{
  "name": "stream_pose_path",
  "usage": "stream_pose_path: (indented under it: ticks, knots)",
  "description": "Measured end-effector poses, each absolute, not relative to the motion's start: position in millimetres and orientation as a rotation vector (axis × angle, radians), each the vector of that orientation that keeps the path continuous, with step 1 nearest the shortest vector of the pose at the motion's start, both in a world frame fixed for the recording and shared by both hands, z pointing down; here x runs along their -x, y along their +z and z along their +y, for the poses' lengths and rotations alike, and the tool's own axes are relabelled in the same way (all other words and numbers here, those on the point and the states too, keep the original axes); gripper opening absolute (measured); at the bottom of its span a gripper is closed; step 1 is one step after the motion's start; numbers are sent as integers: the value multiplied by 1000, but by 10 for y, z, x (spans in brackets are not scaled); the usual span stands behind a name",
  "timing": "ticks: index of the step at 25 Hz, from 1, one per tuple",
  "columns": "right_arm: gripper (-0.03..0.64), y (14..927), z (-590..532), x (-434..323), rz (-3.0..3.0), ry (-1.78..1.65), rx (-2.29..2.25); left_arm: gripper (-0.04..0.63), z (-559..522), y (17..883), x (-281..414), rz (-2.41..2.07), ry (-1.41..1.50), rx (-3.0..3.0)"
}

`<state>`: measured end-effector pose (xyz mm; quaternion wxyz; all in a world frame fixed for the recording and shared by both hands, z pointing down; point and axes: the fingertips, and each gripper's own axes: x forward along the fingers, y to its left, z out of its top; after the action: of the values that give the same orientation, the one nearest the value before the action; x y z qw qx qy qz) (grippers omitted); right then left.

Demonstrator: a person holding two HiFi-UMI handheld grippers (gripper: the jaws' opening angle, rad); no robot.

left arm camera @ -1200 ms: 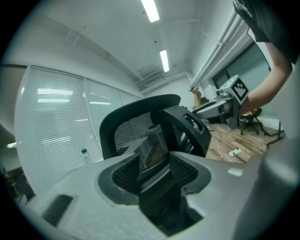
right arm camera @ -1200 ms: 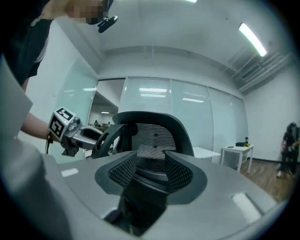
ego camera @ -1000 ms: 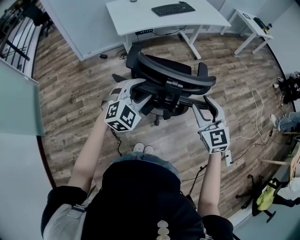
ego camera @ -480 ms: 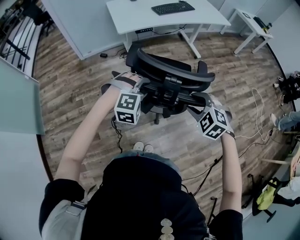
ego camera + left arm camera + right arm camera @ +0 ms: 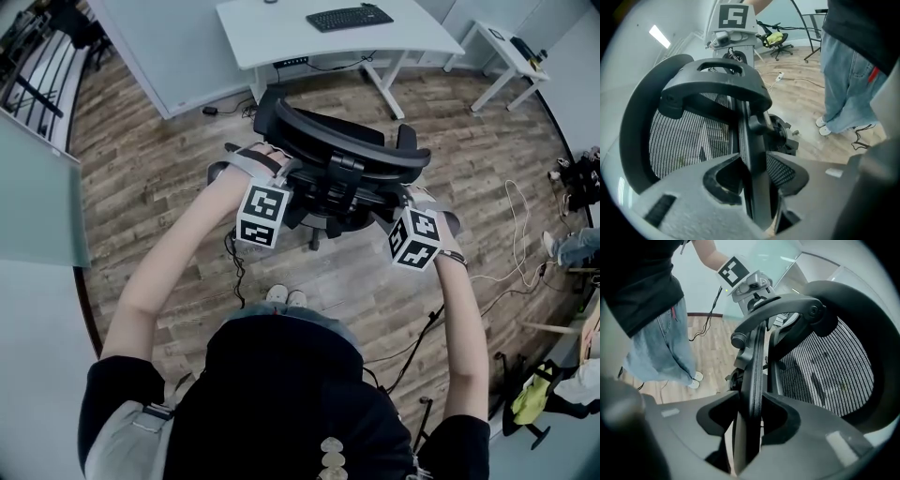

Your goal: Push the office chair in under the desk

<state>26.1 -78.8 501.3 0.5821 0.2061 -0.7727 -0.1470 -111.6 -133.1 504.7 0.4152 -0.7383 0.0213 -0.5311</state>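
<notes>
- left gripper (image 5: pixel 754 171): jaws have just been closing; they now clamp the left rim of the office chair (image 5: pixel 337 155) backrest; the black frame edge runs straight up between the 2 jaws, with mesh panel showing on either side of it
- right gripper (image 5: pixel 750 401): jaws have just been closing as well; they clamp the right rim of the same backrest; the dark rim fills the gap between the 2 jaws, and the mesh spreads away on the side toward the left gripper
- from the head view we note both grippers angled down and forward, 1 at each side of the backrest, which spans the space between them; the curved headrest bar sits just ahead of both
- chair position: backrest toward us, seat on the far side of the grippers; it stands on the wood floor (image 5: pixel 150 178) short of the desk (image 5: pixel 281 37), its front close to the desktop's near edge, not under it
- desk lies beyond both grippers, past the chair; a keyboard (image 5: pixel 349 17) rests on its top, well apart from either gripper
- behind the grippers: our own legs in jeans and pale shoes (image 5: pixel 286 298)
- out to the right of the right gripper: a loose cable (image 5: pixel 516 216) on the floor
</notes>
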Motion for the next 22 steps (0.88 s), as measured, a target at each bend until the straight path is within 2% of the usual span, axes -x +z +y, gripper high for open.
stream_pose_path:
  ticks: [22]
  knots:
    - [123, 5147, -904, -265, -1823, -334, -482, 144, -1432, 5093, 1071, 123, -1376, 1939]
